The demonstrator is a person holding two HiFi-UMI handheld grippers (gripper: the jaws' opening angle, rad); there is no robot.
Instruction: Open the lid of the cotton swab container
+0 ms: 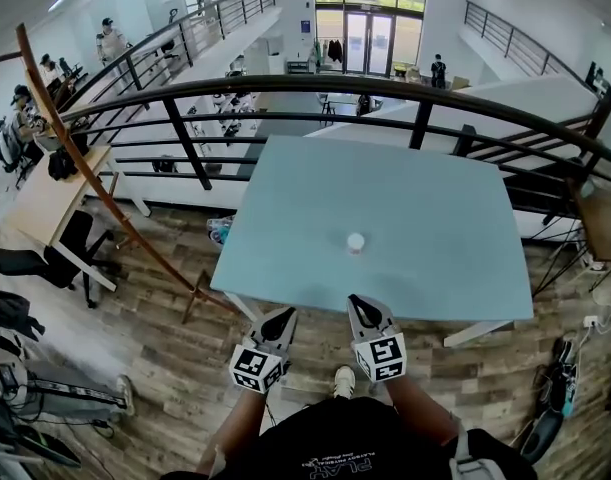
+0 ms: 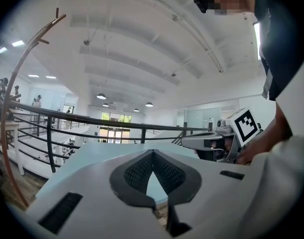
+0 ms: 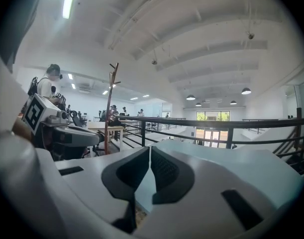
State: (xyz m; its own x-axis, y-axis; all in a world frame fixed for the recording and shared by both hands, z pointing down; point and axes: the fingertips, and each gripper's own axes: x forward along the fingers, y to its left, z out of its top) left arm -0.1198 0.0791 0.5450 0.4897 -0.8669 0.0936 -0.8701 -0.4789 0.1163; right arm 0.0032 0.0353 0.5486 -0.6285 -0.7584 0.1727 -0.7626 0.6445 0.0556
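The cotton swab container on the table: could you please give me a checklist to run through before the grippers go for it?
1. Cotton swab container in view, alone on the table: ok.
2. Container closed: cannot tell, it is too small in the head view.
3. Left gripper empty: ok, but it is shut and must open before grasping.
4. Right gripper empty: ok, also shut.
5. Grippers at the container: not ok, both are at the table's near edge, short of it.
6. Bare tabletop between grippers and container: ok.
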